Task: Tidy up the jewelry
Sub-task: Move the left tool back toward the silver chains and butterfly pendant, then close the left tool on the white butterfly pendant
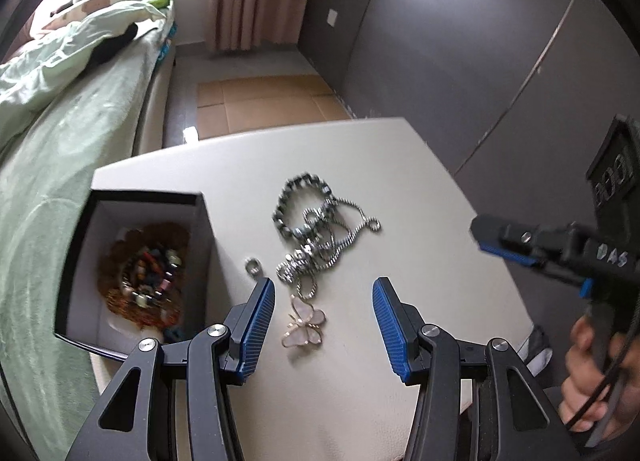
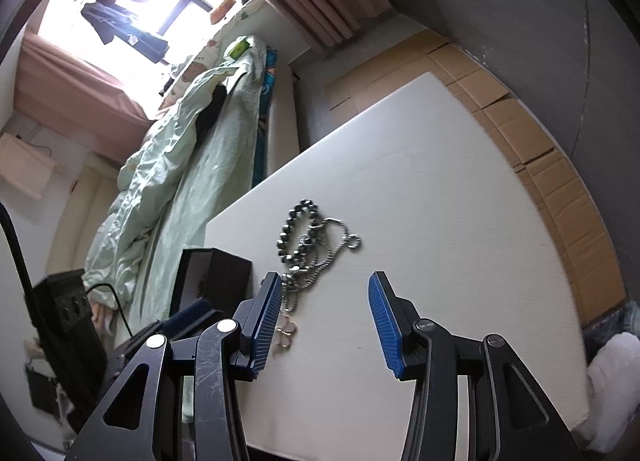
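Observation:
A tangle of silver chains and a dark beaded bracelet lies on the white table. A pale butterfly pendant lies at its near end, and a small silver ring beside it. A black box at the left holds colourful beads. My left gripper is open, above the butterfly pendant. My right gripper is open and empty, hovering beside the chains; it also shows in the left wrist view at the right.
A bed with green bedding runs along the left of the table. Flattened cardboard lies on the floor beyond the table. A dark wardrobe wall stands at the right. The black box shows left of the right gripper.

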A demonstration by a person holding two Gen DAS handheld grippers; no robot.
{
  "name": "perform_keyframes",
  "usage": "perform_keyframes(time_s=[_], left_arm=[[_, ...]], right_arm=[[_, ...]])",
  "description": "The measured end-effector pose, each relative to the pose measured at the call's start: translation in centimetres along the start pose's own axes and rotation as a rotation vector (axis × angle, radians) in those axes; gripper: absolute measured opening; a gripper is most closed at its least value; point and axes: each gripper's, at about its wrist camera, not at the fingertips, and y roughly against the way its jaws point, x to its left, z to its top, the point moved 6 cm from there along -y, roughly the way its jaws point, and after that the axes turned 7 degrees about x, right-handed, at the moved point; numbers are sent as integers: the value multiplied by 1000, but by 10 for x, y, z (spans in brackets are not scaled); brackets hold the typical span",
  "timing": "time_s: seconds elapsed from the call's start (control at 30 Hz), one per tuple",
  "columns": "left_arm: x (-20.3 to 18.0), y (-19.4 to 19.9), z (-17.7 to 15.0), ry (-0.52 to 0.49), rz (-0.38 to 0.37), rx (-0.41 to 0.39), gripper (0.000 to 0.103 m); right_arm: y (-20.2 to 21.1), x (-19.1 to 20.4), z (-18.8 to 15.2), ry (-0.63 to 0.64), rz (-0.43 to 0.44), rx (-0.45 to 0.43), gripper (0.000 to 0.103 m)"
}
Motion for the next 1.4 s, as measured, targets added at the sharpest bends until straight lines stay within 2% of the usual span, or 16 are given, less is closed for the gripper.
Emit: perform_keyframes(time_s=[0.43,0.57,0.77,0.83,0.9,1.0,1.1,1.4], left_arm=[[-6,-43,-19,-44,97,86,53],[2,-51,-21,-36,135,96,53],[4,-58,-23,-43,148,104,52],[4,-57,-24,-52,167,98,47],[4,-56,-25,-55,179,98,26],[8,-54,-24,-28,127,109,22],[11,-49,-21,-10,106,102,12],[12,-25,-15,-2,55,57,12]], right_arm=[[10,-12,-4,-3,-2,7,46],[10,-11,-4,3,7,9,46],[9,-11,-4,7,12,13,46],[8,-11,-4,7,13,16,46],[5,-11,-4,7,11,22,46],[1,-8,-4,14,7,33,46],[-6,-5,-6,28,-3,49,46],[-28,5,-12,76,-45,97,46]])
